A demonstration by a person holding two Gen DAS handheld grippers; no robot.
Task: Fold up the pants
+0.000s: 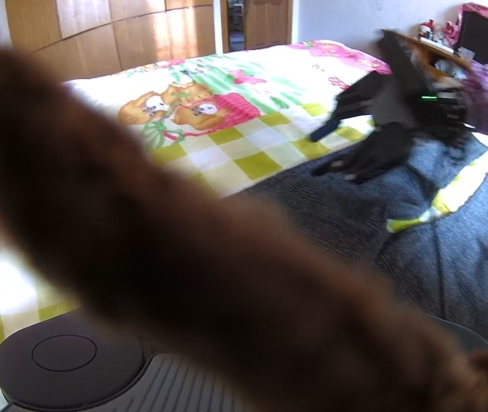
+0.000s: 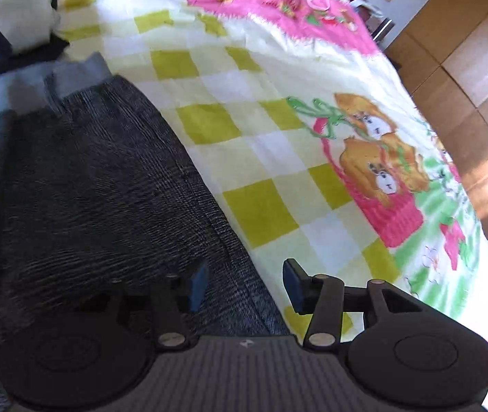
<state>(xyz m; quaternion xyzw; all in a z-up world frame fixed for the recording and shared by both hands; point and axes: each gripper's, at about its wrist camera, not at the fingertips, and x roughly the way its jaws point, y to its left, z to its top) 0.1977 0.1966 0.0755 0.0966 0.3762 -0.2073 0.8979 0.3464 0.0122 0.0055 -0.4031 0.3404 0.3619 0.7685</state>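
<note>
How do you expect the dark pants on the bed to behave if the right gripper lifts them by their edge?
The pants would probably droop: they lie flat and creased. The ribbed weave suggests decent grip for the open right gripper.

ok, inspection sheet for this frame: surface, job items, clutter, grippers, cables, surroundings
Surface: bed with cartoon-print checked bedsheet.
Job's things: dark grey pants lying flat on the sheet, lighter waistband at the far end.
Clutter: white and dark laundry pile beyond the waistband.
Grippers: right gripper open, straddling the pants' edge; left gripper's fingers hidden behind a blurred brown shape.
Cables: nothing seen.
Surroundings: wooden wardrobe, door, cluttered shelf.
</note>
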